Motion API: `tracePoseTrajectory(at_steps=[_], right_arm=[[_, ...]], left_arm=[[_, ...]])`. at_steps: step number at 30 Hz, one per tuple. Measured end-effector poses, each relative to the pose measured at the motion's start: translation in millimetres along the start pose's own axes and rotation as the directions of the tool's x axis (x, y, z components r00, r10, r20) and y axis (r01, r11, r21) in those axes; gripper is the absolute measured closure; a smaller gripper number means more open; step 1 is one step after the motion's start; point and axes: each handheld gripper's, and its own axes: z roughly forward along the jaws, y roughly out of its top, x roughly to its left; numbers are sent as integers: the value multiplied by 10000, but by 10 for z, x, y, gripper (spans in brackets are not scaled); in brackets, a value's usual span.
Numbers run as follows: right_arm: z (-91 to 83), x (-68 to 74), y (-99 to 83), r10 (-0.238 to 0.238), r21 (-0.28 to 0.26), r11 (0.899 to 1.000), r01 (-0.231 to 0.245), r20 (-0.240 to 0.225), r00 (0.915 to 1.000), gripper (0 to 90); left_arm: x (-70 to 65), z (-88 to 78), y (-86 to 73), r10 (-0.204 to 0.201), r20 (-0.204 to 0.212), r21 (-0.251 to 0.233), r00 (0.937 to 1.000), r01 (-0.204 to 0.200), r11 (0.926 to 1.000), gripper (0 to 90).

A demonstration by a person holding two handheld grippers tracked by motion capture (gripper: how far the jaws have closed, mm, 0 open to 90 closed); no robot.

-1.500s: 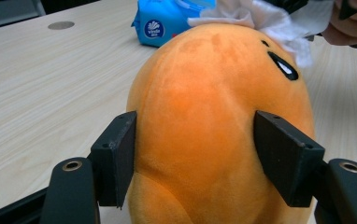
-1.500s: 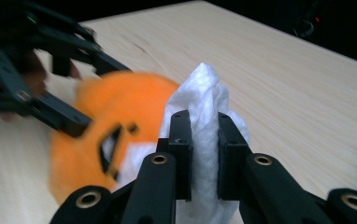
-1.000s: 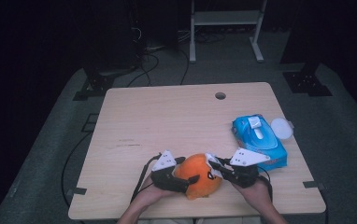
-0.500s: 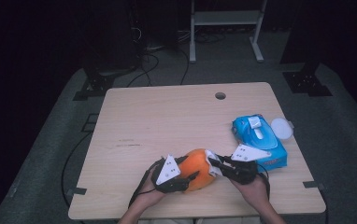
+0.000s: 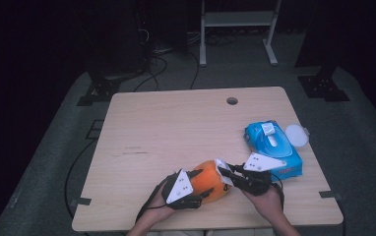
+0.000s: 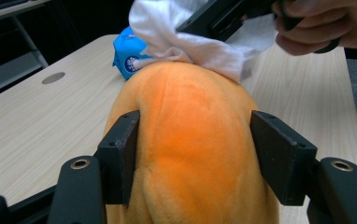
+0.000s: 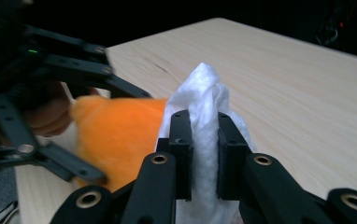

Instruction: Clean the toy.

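An orange plush toy (image 5: pixel 209 184) lies near the table's front edge. My left gripper (image 5: pixel 201 186) is shut on it. Its two black pads (image 6: pixel 120 154) press the plush's sides (image 6: pixel 186 186), and the jaws have just eased open a little with the toy still between them. My right gripper (image 7: pixel 203 135) is shut on a bunched white tissue (image 7: pixel 202 93). It comes in from the right (image 5: pixel 224 172) and rests the tissue (image 6: pixel 204 51) on the plush's far end. The left gripper's linkage (image 7: pixel 50 93) shows beside the plush (image 7: pixel 120 135) in the right gripper view.
A blue pack of wipes (image 5: pixel 273 147) lies at the right of the wooden table (image 5: pixel 176 128), with a round white lid (image 5: pixel 296 133) beside it. A cable hole (image 5: pixel 232 101) sits near the far edge. Dark floor, cables and a stand lie beyond.
The left jaws, wide beside the plush a second ago, have closed around it. The right gripper with the tissue has edged left onto the plush.
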Motion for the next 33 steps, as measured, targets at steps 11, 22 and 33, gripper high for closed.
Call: tracePoseTrajectory(at_steps=[11, 22, 33], right_arm=[[-5, -96, -57, 420, 141, 9990, -423, 154, 9990, 790], [2, -51, -58, 304, 303, 9991, -300, -113, 9995, 795], [-2, 223, 93, -631, -152, 9979, 623, -560, 9964, 794]], left_arm=[[167, 9, -26, -2093, 103, -115, 9778, 2094, 9778, 308], [119, -3, 51, -2023, 174, -233, 9792, 2027, 9790, 210], [6, 36, 54, -864, 324, 150, 9957, 859, 9962, 362]])
